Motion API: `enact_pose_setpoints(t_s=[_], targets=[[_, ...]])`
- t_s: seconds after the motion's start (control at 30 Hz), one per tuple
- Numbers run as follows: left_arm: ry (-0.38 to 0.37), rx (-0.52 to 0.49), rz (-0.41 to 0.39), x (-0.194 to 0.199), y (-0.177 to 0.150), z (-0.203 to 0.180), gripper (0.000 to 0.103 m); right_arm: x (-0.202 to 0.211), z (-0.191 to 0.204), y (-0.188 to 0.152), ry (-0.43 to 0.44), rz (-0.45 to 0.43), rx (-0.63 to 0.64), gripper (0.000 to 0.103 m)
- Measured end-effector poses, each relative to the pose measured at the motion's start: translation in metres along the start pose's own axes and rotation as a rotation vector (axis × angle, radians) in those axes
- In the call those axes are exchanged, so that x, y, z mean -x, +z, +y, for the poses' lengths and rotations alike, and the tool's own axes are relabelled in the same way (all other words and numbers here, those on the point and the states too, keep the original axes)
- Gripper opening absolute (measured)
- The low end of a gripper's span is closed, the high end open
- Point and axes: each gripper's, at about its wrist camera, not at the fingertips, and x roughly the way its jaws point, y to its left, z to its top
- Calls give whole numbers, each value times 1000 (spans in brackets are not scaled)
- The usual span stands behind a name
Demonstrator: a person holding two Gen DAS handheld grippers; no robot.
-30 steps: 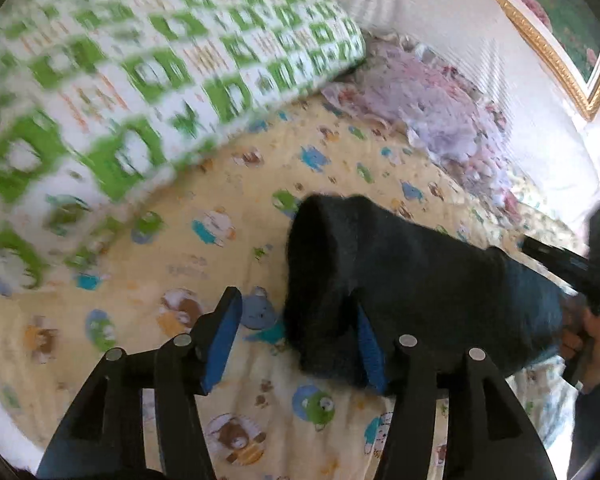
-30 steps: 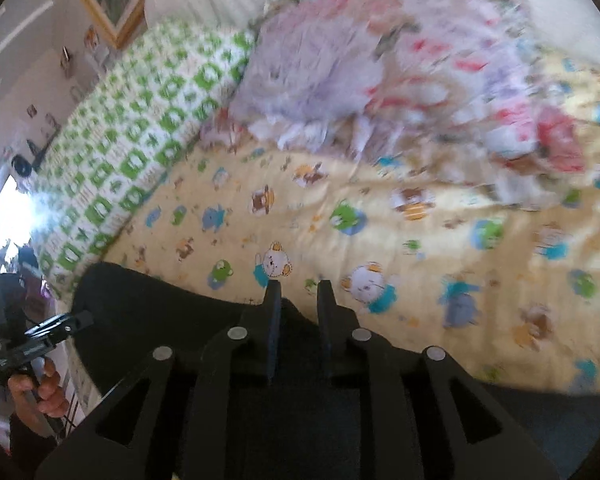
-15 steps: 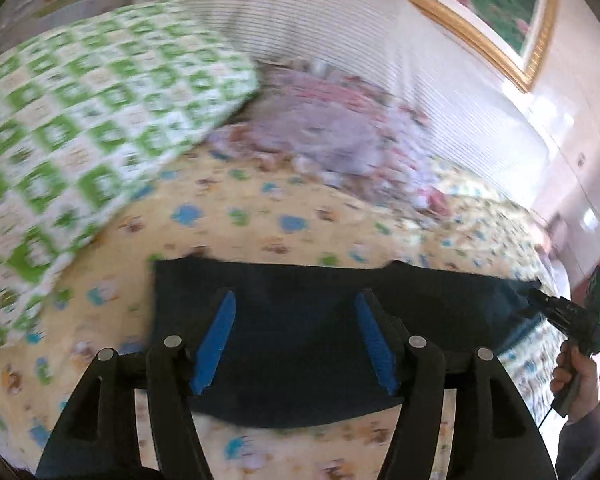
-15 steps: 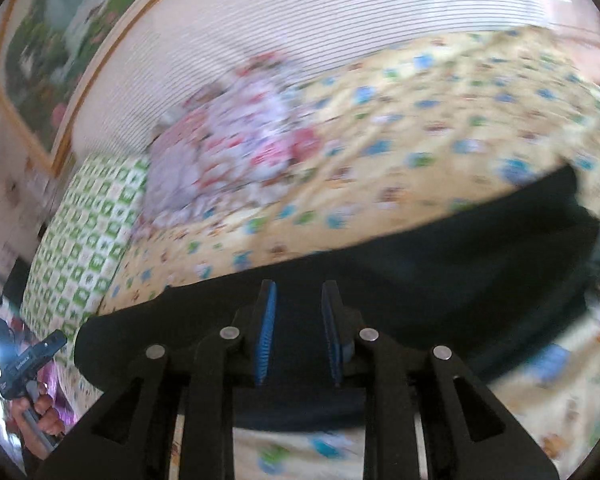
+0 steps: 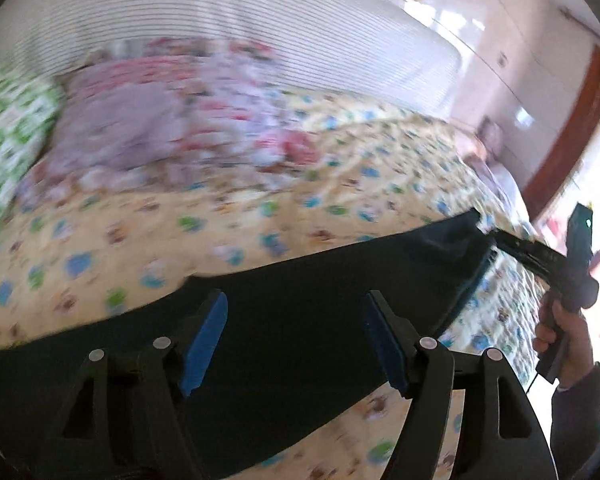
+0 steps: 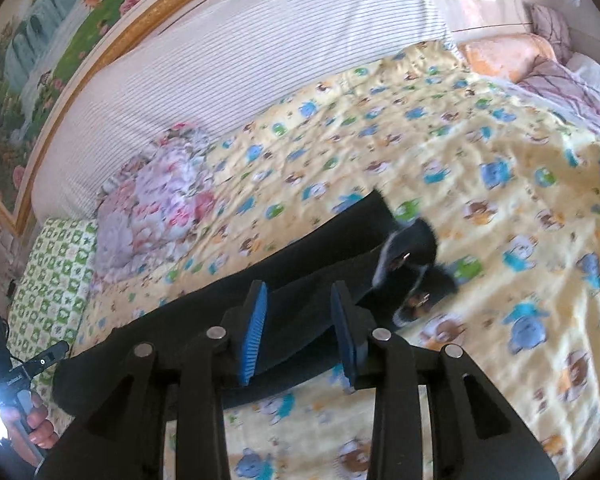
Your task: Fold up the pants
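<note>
Dark navy pants (image 5: 300, 340) lie stretched out lengthwise on the yellow cartoon-print bedsheet (image 5: 260, 216). My left gripper (image 5: 294, 334) is open above one end of them, nothing between its blue pads. In the right wrist view the pants (image 6: 312, 276) run from lower left to the waist end, where the fabric is turned over with a light lining and metal buttons (image 6: 404, 258). My right gripper (image 6: 300, 322) is open over the pants near that end. The right gripper also shows in the left wrist view (image 5: 540, 256), at the pants' far corner.
A green-and-white checked pillow (image 6: 52, 300) and a crumpled floral blanket (image 6: 156, 216) lie at the head of the bed. A striped white headboard (image 6: 220, 76) and a framed painting (image 6: 40, 52) stand behind. More bedding (image 6: 560, 76) lies at the far right.
The pants went from a bunched, held-up fold to lying spread flat on the sheet. My right gripper opened and let them go. Both cameras swung toward the headboard.
</note>
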Motion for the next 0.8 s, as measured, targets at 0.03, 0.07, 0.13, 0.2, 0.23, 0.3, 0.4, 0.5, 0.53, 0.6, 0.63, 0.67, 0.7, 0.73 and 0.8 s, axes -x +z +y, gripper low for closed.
enact_pose_setpoints(t_s=[0.03, 0.07, 0.13, 0.2, 0.23, 0.3, 0.4, 0.5, 0.53, 0.6, 0.63, 0.67, 0.7, 0.73, 0.8], targets=[[-16, -20, 10, -9, 8, -11, 71, -2, -1, 3, 5, -2, 6, 35], [-24, -32, 16, -15, 13, -18, 72, -3, -2, 4, 12, -2, 11, 35], [-51, -57, 32, -27, 23, -31, 72, -8, -2, 9, 43, 2, 32, 35], [-70, -77, 45, -38, 32, -44, 72, -12, -4, 10, 48, 17, 45, 35], [-84, -94, 55, -46, 39, -53, 72, -16, -8, 10, 29, 31, 46, 35], [-93, -119, 68, -56, 47, -65, 72, -21, -17, 9, 0, 60, 34, 35], [-111, -177, 97, -76, 58, -88, 74, -25, -34, 1, -56, 114, 8, 35], [-130, -242, 138, -101, 68, -112, 74, -23, -42, -7, -53, 132, -14, 35], [-138, -264, 153, -110, 70, -120, 74, -21, -42, -8, -52, 133, -13, 35], [-151, -322, 173, -127, 74, -137, 74, -13, -44, -9, -46, 115, -38, 35], [-148, -353, 181, -137, 77, -147, 74, -9, -45, -10, -60, 105, -49, 35], [-152, -368, 191, -145, 79, -152, 74, -4, -47, -10, -80, 87, -69, 36], [-162, -379, 205, -154, 82, -158, 74, 2, -51, -11, -84, 65, -98, 37], [-173, -385, 219, -162, 84, -164, 74, 7, -55, -12, -74, 46, -137, 41], [-199, -392, 257, -181, 88, -173, 74, 10, -61, -13, -57, 29, -193, 46]])
